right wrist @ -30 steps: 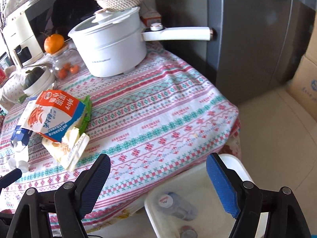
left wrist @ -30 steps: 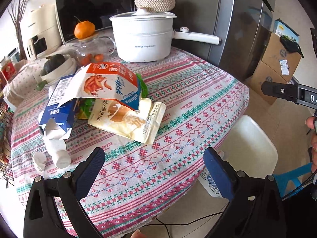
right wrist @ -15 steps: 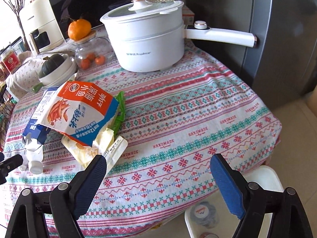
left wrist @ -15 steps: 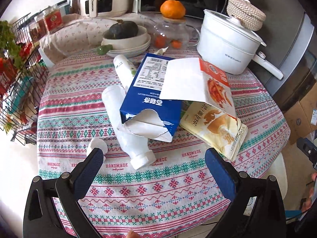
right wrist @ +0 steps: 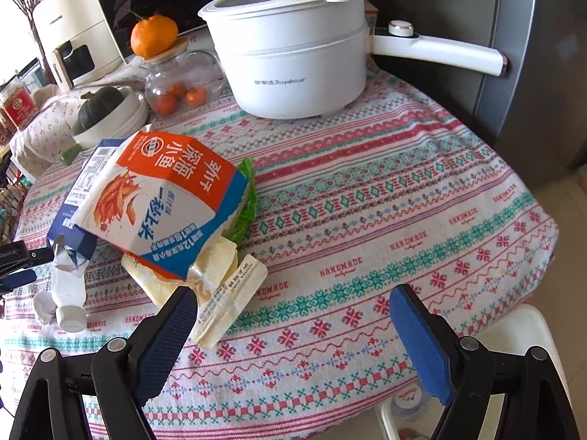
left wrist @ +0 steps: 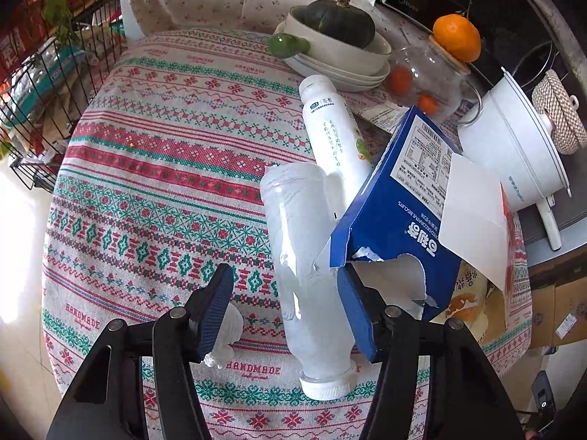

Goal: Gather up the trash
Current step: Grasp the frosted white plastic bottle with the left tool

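Observation:
A pile of trash lies on the patterned tablecloth [left wrist: 165, 190]: a clear empty bottle [left wrist: 304, 267], a white labelled bottle [left wrist: 335, 135], a torn blue box [left wrist: 403, 216], an orange and white carton [right wrist: 168, 198] and a cream pouch [right wrist: 220, 293]. A crumpled white scrap [left wrist: 225, 333] lies by the left finger. My left gripper [left wrist: 286, 308] is open, its fingers on either side of the clear bottle, low over the table. My right gripper [right wrist: 293, 333] is open and empty above the table's near edge, just right of the cream pouch.
A white electric pot [right wrist: 293, 51] with a long handle stands at the back, next to a glass jar with an orange [right wrist: 154, 36] on it and a bowl with a dark squash [left wrist: 337, 25]. A wire rack [left wrist: 36, 73] stands left. A white bin [right wrist: 513, 396] sits below the table edge.
My left gripper has swung left and dropped down onto the pile, its fingers now straddling the clear bottle. My right gripper has moved up from the bin toward the table.

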Tool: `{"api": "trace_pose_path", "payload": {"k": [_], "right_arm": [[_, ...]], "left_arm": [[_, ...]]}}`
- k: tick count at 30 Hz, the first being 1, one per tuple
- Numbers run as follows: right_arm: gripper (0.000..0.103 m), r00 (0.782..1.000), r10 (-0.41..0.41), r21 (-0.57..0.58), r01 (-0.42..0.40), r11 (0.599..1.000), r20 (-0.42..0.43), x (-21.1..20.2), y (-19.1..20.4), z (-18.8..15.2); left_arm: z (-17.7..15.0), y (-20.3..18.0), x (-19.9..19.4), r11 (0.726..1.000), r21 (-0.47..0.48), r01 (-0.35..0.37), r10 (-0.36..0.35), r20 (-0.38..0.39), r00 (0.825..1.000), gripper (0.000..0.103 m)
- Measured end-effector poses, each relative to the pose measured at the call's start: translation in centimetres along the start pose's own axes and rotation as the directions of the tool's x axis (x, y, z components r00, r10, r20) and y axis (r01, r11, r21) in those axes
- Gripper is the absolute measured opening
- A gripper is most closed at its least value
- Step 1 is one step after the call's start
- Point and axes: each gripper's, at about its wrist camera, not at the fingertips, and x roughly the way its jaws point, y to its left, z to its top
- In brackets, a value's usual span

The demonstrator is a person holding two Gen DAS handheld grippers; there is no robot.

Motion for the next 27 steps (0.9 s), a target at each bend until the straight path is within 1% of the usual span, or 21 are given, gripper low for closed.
{"api": "trace_pose_path", "payload": {"k": [2, 4, 8, 10, 12, 14, 19, 23, 27], "right_arm": [[0.089, 1.0, 0.001, -0.003, -0.001, 1.0, -0.008, 0.3, 0.2, 0.0], [0.089, 1.0, 0.0, -0.003, -0.001, 1.0, -0.014, 0.5, 0.2, 0.0], [0.089, 1.0, 0.001, 0.003, -0.001, 1.0, -0.021, 0.7, 0.2, 0.0], [0.089, 1.0, 0.001, 0.005, 0.0, 1.0, -0.025, 0.9, 0.2, 0.0], [0.089, 1.0, 0.001, 0.004, -0.001, 1.0, -0.029, 1.0, 0.3, 0.0], [0.089, 0.999, 0.003, -0.004, -0.003, 1.0, -0.035, 1.2, 0.5, -0.1], [0.089, 0.999, 0.009, -0.029, -0.01, 1.0, -0.048, 1.5, 1.2, -0.3], [0.089, 0.997, 0.041, -0.032, -0.043, 0.999, -0.06, 1.5, 1.9, -0.4], [0.089, 0.992, 0.097, -0.025, -0.099, 0.995, -0.08, 1.2, 2.8, -0.2]], "left_arm": [[0.4, 0.7, 0.2, 0.998, -0.057, 0.029, -0.028, 0.003, 1.0, 0.056], [0.5, 0.8, 0.2, 0.996, -0.078, 0.044, -0.044, 0.002, 0.999, 0.056], [-0.2, -1.3, 1.0, 0.999, -0.004, 0.048, -0.048, -0.046, 0.998, 0.055], [-0.5, -2.6, 1.4, 0.998, 0.049, 0.034, -0.031, -0.059, 0.998, 0.055], [-0.9, -3.7, 1.7, 0.994, 0.108, -0.022, 0.028, -0.054, 0.998, 0.056], [-1.3, -4.3, 2.3, 0.986, 0.153, -0.07, 0.081, -0.062, 0.995, 0.056], [-2.1, -3.9, 3.1, 0.985, 0.165, -0.044, 0.063, -0.113, 0.992, 0.056], [-3.0, -4.3, 2.8, 0.977, 0.209, -0.049, 0.074, -0.113, 0.991, 0.054], [-4.1, -4.1, 0.4, 0.974, 0.225, -0.01, 0.03, -0.084, 0.996, 0.053]]}}
